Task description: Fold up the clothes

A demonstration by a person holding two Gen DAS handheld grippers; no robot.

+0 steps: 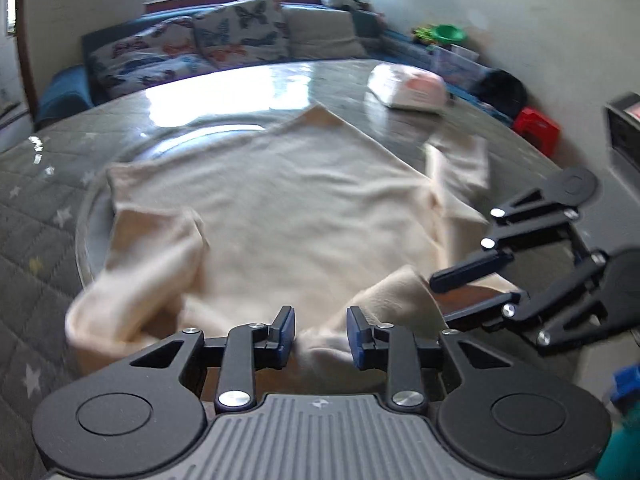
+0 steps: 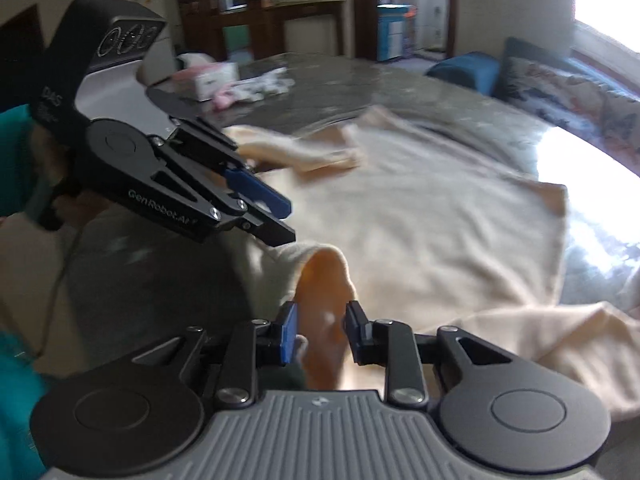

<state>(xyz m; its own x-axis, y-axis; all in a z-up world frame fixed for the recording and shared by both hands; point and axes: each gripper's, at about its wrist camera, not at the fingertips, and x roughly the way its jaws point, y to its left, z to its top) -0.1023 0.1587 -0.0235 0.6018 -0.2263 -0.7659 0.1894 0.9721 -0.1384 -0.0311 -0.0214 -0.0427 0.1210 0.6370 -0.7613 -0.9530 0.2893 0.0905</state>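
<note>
A cream garment [image 1: 288, 208] lies spread on the glass turntable [image 1: 216, 132] of a round table, with a sleeve folded in at the left [image 1: 152, 248]. Its near edge is bunched into a raised ridge [image 2: 324, 264] that runs between both grippers. In the left wrist view my left gripper [image 1: 321, 334] has its jaws narrowed on that ridge. My right gripper [image 1: 464, 294] comes in from the right, its jaws also around the cloth. The right wrist view shows my right gripper [image 2: 320, 334] pinching the fold and my left gripper [image 2: 286, 220] above it, at the ridge's far end.
The table has a grey quilted cover with stars [image 1: 36, 220]. A white tissue pack [image 1: 408, 90] sits at its far side, and a sofa with butterfly cushions [image 1: 208, 44] stands behind. A red stool [image 1: 536, 128] is on the floor at the right. A teal sleeve [image 2: 16, 152] shows at the left.
</note>
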